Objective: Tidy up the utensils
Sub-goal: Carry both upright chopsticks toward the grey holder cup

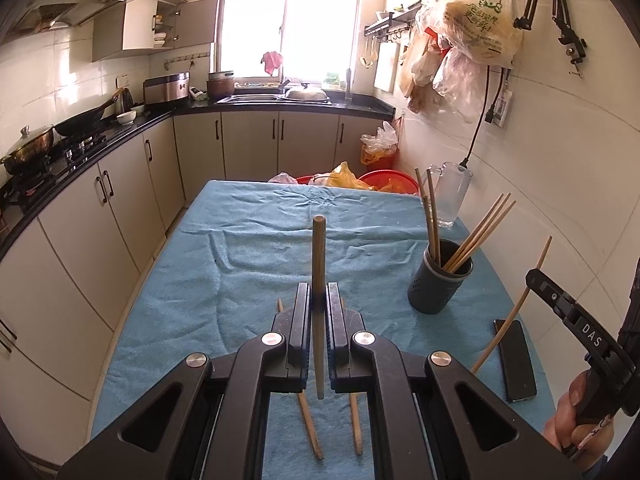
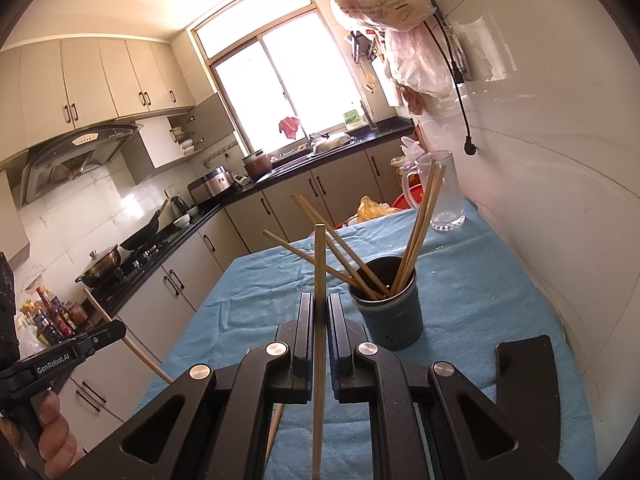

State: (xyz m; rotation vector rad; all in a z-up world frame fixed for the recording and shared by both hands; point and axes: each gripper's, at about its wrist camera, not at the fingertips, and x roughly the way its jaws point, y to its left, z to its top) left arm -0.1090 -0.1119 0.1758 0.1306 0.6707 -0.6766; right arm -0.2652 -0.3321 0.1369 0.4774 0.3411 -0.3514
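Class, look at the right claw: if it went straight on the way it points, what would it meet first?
Probably the dark utensil holder just ahead and slightly right of the right claw, or the chopsticks leaning from it; depth is unclear.

Right gripper (image 2: 319,312) jaws clamp a chopstick (image 2: 319,264) beside the holder (image 2: 390,316).

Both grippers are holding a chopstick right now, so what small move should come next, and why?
Probably carry the right gripper forward so its chopstick hangs above the dark utensil holder. Both jaws are shut on chopsticks, the holder stands just ahead to the right, and two more chopsticks lie on the blue cloth.
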